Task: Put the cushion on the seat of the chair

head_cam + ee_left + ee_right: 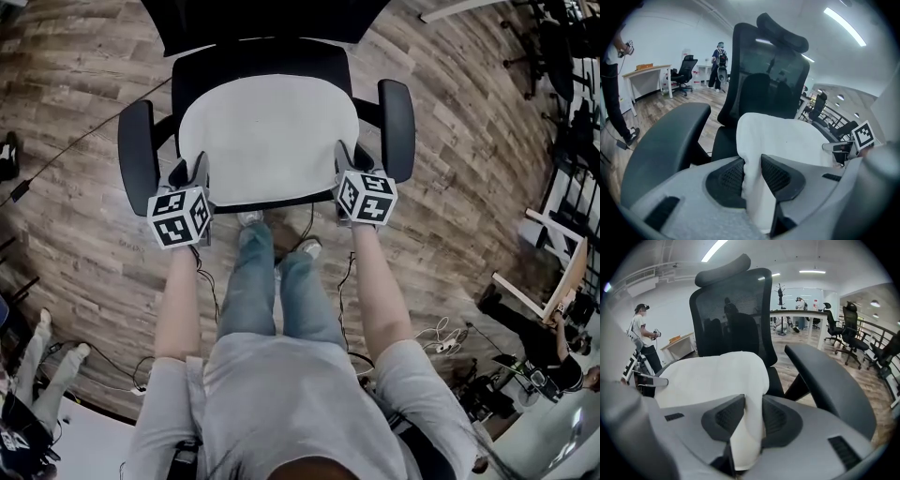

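A flat white cushion lies spread over the seat of a black office chair, between its two armrests. My left gripper is shut on the cushion's near left corner, and the cloth is pinched between its black pads. At the near right corner my right gripper is shut on the cushion in the same way. Both grippers point down and forward at the seat's front edge. The left armrest and right armrest flank the cushion, with the mesh backrest behind it.
The person's legs and shoes stand just in front of the chair on the wooden floor. Cables trail across the floor at left. Other people, desks and office chairs stand farther off in the room.
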Demonstrator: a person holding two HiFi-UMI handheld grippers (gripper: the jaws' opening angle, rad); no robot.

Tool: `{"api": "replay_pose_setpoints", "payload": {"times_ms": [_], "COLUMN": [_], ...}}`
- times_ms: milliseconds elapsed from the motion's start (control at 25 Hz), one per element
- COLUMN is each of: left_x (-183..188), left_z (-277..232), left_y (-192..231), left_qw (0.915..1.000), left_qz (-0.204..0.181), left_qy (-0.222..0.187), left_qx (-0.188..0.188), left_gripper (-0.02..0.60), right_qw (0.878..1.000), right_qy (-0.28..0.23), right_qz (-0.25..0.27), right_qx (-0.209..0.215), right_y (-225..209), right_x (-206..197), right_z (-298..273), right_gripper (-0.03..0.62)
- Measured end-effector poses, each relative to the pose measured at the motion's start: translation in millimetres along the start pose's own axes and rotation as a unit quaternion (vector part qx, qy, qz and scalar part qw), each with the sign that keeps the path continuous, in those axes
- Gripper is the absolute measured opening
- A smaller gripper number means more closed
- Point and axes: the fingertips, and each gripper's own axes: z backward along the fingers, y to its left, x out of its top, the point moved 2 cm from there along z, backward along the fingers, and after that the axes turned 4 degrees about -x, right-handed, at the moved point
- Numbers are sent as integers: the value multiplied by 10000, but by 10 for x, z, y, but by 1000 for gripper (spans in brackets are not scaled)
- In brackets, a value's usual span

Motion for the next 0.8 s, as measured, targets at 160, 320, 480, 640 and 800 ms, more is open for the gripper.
{"api": "replay_pose_setpoints", "payload": {"times_ms": [160, 320, 480, 640, 800], "left_x": [-82, -161, -234, -292, -350], "left_z": [-129, -264, -407, -533, -645], "left_y": [90, 170, 222, 273, 305], "left_qw": [9999, 9995, 9992, 9988, 9983], "left_qz": [124, 194, 183, 210, 194], "left_qy": [97, 232, 342, 431, 551], "left_qx": [15, 32, 12, 36, 58], "left_gripper": [83, 83, 83, 84, 86], "right_qw": [10000, 9998, 9993, 9988, 9979], "right_qy": [72, 214, 360, 484, 615], "right_qz": [12, 25, 22, 71, 157], "right_qx": [50, 32, -27, -53, -118], "right_y": [-7, -9, -35, -63, -90], "right_x": [-67, -148, -254, -349, -393], "right_z": [-182, -345, -492, -629, -748], "right_gripper": [86, 88, 89, 92, 95]}}
